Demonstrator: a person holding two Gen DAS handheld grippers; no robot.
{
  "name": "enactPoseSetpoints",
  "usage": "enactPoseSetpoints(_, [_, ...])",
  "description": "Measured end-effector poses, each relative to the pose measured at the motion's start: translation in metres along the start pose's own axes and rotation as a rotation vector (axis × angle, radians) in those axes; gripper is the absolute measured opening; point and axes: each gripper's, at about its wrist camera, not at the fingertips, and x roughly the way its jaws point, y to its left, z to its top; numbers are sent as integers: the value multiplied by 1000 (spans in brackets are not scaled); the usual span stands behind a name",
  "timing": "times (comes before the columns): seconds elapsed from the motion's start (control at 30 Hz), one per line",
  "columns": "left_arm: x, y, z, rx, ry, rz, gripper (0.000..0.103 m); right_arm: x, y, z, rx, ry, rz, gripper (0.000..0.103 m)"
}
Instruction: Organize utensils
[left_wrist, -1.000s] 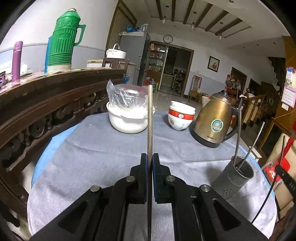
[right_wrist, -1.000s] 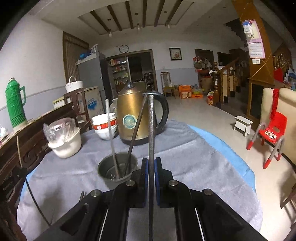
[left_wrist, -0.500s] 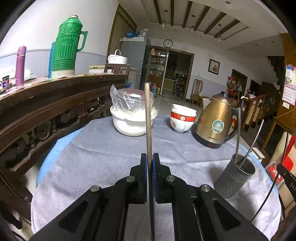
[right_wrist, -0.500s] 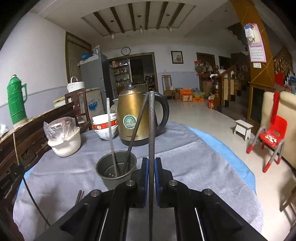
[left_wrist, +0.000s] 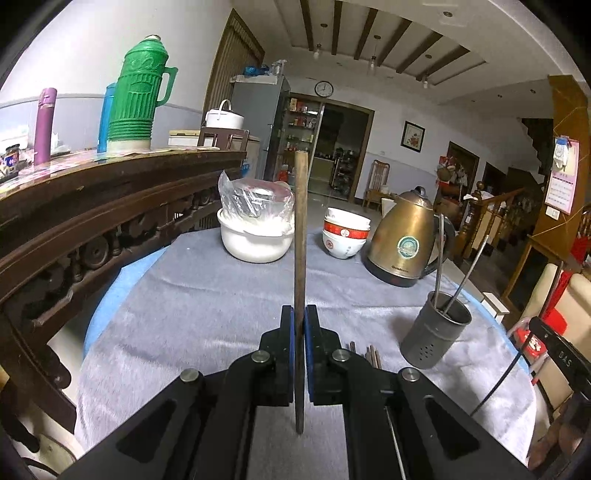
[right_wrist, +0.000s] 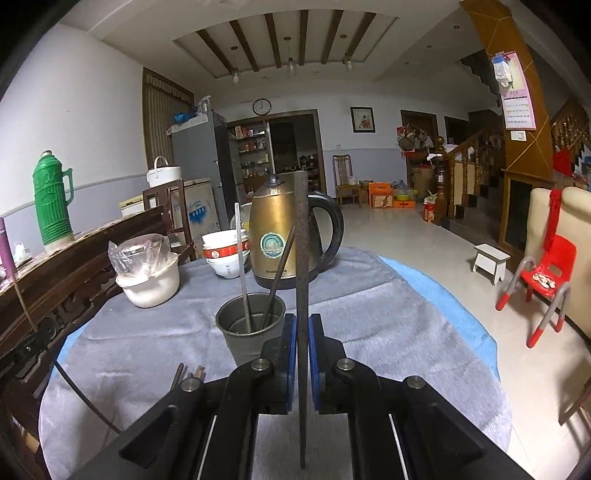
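Observation:
My left gripper (left_wrist: 299, 325) is shut on a brown chopstick (left_wrist: 300, 229) that stands upright between its pads. My right gripper (right_wrist: 303, 332) is shut on a dark grey chopstick (right_wrist: 301, 236), also upright. A grey metal utensil holder (left_wrist: 436, 332) stands on the grey cloth to the right of the left gripper; in the right wrist view the holder (right_wrist: 251, 328) is just left of and beyond my right gripper. Two chopsticks lean inside it. Loose chopsticks (left_wrist: 371, 356) lie on the cloth near the holder, partly hidden; they also show in the right wrist view (right_wrist: 190, 373).
A gold kettle (left_wrist: 404, 240), stacked red-and-white bowls (left_wrist: 345, 232) and a white bowl with a plastic bag (left_wrist: 255, 229) stand at the table's far side. A carved wooden ledge (left_wrist: 92, 206) with a green thermos (left_wrist: 138, 96) runs along the left. A red child's chair (right_wrist: 543, 280) stands on the floor.
Both grippers have risen and pulled back a little with their chopsticks; the holder and table objects sit lower in both views. Loose chopsticks have come into view near the holder.

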Motion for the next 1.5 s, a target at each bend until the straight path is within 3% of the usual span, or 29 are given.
enactPoseSetpoints(0.9, [-24,14,-3,-44,16,-53,5,-45,-14,-13,25,31,10,7])
enactPoseSetpoints(1.2, [-30,17,21,-108,-6,-100,5,-47,-18,20,77,-30,45,7])
enactPoseSetpoints(1.5, [-26,-21,82,-148,-69,-260,5,-46,-26,76,156,-121,120,7])
